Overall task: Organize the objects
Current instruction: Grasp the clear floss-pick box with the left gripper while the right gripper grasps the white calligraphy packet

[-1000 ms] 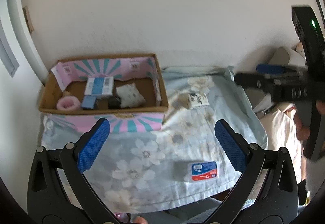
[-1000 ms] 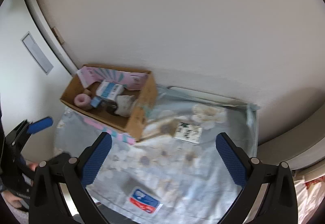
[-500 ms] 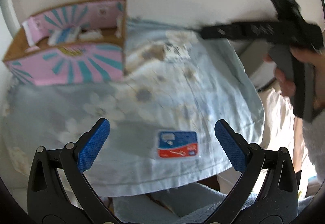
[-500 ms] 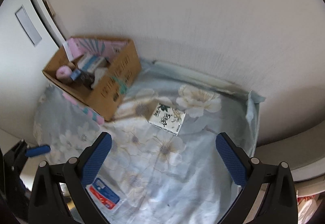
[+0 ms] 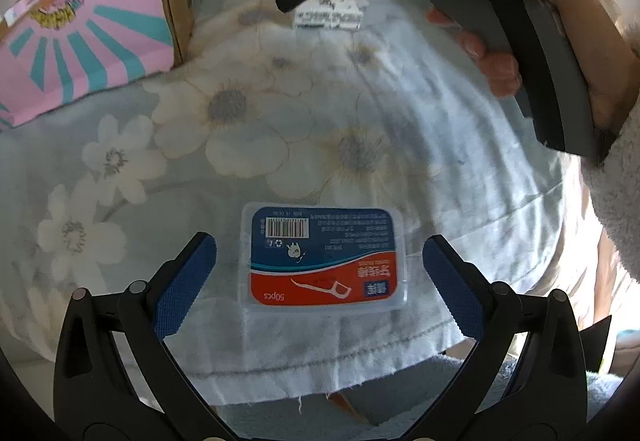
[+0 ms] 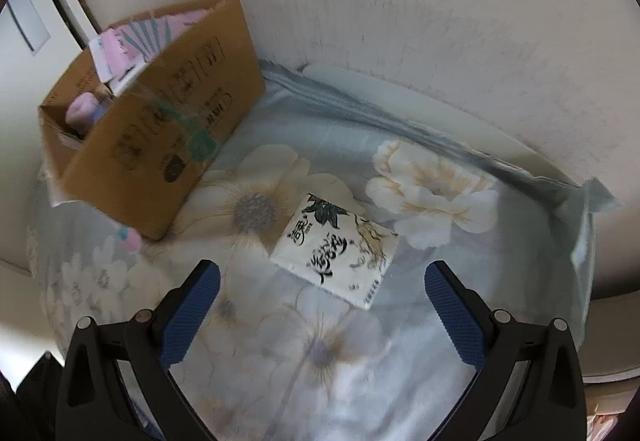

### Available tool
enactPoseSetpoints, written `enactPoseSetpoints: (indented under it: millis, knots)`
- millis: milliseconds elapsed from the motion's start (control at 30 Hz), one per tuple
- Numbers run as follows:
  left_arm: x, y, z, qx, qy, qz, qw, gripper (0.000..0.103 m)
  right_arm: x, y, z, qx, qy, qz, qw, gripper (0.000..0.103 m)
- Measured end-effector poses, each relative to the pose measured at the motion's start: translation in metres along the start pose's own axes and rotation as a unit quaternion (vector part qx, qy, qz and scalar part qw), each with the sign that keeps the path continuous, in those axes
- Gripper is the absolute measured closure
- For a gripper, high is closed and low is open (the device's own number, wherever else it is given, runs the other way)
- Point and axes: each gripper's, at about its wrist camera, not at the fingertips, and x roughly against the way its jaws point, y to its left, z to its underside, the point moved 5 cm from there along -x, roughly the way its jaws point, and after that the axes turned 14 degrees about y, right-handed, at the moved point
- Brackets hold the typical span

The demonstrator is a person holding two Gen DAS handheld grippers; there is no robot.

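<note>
Hovering low over the near edge of the floral cloth (image 5: 280, 129), left gripper (image 5: 320, 273), fingers spread wide either side of the floss-pick box (image 5: 324, 257), not touching it. Right gripper (image 6: 322, 305) likewise wide apart, holding nothing, just short of the tissue packet (image 6: 336, 249) lying mid-cloth. Cardboard box (image 6: 160, 137) at the far left corner, against the wall, with small items inside.

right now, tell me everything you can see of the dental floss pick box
The floss pick box is a flat, clear plastic case with rounded corners. Its blue-over-red label shows a barcode, a floss pick drawing and "50pcs", upside down from the left wrist view. It lies flat, closed, on the floral cloth, between the open left gripper fingers, untouched.
</note>
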Motion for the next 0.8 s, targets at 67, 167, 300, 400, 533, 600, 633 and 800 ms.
enactPoseSetpoints:
  millis: [67,167,300,400,533,600,633,800]
  knots:
    - [-0.005,0.000,-0.001,-0.003,0.000,0.000,1.0000,0.000,-0.008,0.000,-0.003,-0.003,0.004,0.015,1.000,0.001]
    - [-0.006,-0.003,-0.002,-0.018,-0.007,-0.017,0.9997,0.001,-0.015,0.000,-0.006,-0.006,0.009,0.020,1.000,0.001]
    - [-0.004,-0.006,-0.001,-0.034,-0.017,-0.032,0.9988,0.015,-0.018,0.000,-0.007,-0.012,0.009,0.019,1.000,0.007]
    - [-0.002,-0.007,-0.001,-0.043,-0.016,-0.026,0.9986,0.022,-0.019,0.000,-0.007,-0.015,0.013,0.017,1.000,0.024]
    - [0.001,-0.006,0.001,-0.048,-0.015,-0.021,0.9985,0.022,-0.019,-0.001,-0.007,-0.014,0.015,0.024,0.999,0.035]
    - [0.005,-0.005,0.001,-0.050,-0.019,-0.022,0.9983,0.022,-0.017,0.000,-0.006,-0.015,0.015,0.024,0.999,0.036]
    - [0.008,-0.005,0.000,-0.051,-0.021,-0.022,0.9982,0.022,-0.016,0.000,-0.005,-0.017,0.014,0.021,1.000,0.036]
    - [0.027,-0.004,-0.006,-0.056,-0.038,-0.020,0.9975,0.022,-0.006,0.004,-0.004,-0.020,0.010,0.009,1.000,0.036]
